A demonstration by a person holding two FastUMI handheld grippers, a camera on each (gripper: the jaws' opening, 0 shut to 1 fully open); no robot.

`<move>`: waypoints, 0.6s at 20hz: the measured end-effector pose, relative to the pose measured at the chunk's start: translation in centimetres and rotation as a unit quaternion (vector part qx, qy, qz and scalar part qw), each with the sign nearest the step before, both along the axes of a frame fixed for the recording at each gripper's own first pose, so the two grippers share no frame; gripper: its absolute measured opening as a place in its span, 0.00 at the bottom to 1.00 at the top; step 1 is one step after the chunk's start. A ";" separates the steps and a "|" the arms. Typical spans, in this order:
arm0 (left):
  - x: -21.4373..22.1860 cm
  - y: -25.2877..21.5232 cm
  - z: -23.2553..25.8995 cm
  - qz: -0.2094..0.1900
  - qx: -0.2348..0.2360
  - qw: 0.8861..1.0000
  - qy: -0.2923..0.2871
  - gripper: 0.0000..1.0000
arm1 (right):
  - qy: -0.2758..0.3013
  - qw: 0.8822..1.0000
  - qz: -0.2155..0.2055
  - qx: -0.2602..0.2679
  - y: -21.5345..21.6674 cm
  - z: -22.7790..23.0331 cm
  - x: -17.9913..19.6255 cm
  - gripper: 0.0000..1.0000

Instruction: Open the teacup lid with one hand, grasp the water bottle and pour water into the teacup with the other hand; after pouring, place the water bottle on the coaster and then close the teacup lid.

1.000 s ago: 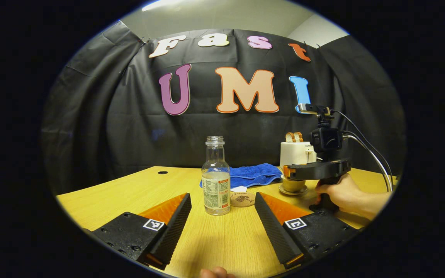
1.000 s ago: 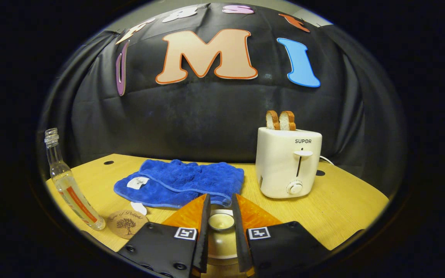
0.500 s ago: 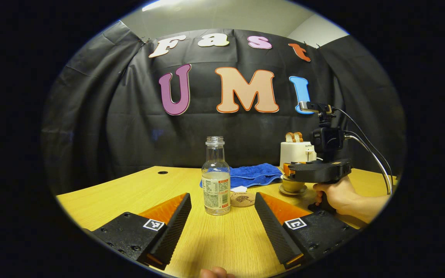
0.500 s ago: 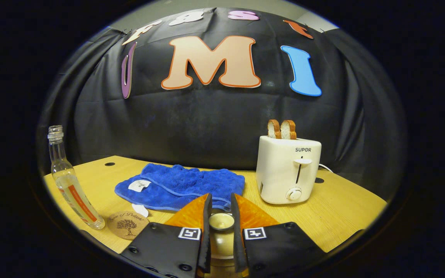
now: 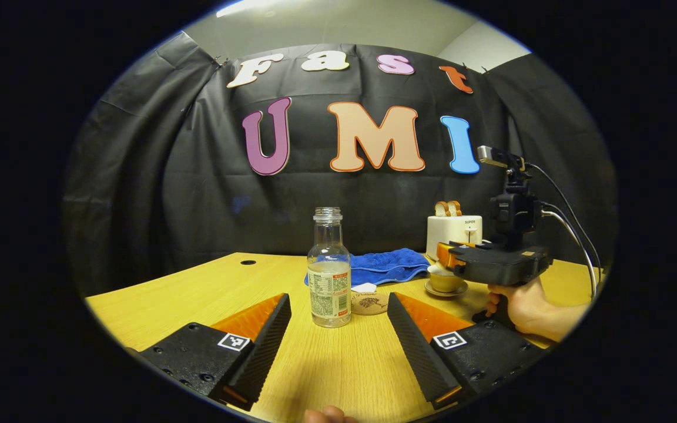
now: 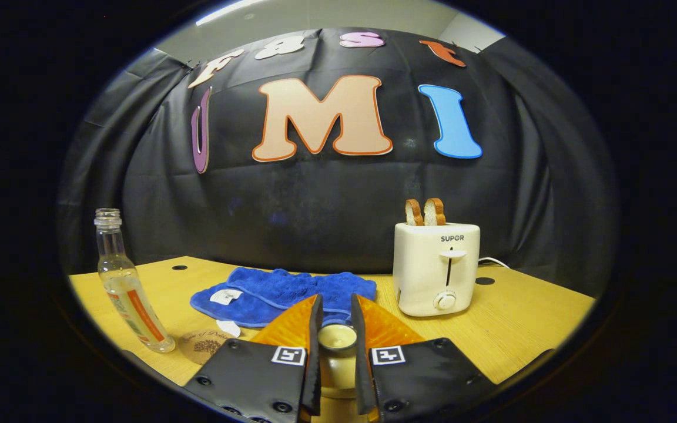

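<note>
On the desk [image 5: 209, 288] stand one water bottle [image 5: 328, 270], one round coaster [image 5: 369, 304], one teacup [image 5: 445, 282] on its saucer, one blue towel [image 5: 384, 265] and one white toaster [image 6: 436, 268] with two slices of bread [image 6: 424, 212] sticking up from its slots. The water bottle is upright and uncapped, partly filled, with the coaster just beside it on the side nearer the teacup. In the left gripper view the left hand-held gripper [image 5: 338, 338] sits low over the desk with its two fingers spread wide, nothing between them, and the bottle stands ahead of the gap, apart from both fingers. Farther off in that view the right hand-held gripper [image 5: 447, 258] is held by a hand [image 5: 520, 305] above the teacup, and a pale lid [image 5: 439, 269] hangs under its tip, lifted clear of the cup's rim. In the right gripper view its two fingers are drawn narrow and press on either side of the knob of the lid [image 6: 337, 341], which lies between them. Beyond them lie the towel [image 6: 282, 294] and the coaster [image 6: 204, 345], and the bottle [image 6: 130, 288] stands far to the left of that view. Two dark round holes [image 6: 179, 267] show in the desk top near the cloth wall.
</note>
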State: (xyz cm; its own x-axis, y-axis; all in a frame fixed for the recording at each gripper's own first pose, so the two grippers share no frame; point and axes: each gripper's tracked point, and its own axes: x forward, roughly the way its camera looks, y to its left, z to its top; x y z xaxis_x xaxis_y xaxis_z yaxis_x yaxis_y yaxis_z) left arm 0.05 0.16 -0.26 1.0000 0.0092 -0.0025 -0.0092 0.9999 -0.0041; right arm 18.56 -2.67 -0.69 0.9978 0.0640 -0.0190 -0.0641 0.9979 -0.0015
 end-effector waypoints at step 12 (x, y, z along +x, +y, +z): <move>0.5 0.5 -0.1 0.019 0.000 1.000 0.000 0.97 | -0.008 0.999 0.039 0.002 -2.4 0.8 -12.9 0.26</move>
State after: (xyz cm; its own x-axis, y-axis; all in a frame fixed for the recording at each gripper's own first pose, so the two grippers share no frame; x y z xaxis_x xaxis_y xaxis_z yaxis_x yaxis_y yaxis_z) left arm 0.58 0.63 -0.35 0.9989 0.0478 -0.0015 -0.0478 0.9988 -0.0046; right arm 5.69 -5.06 0.15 0.9898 0.1426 -0.0035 -0.1426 0.9898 0.0018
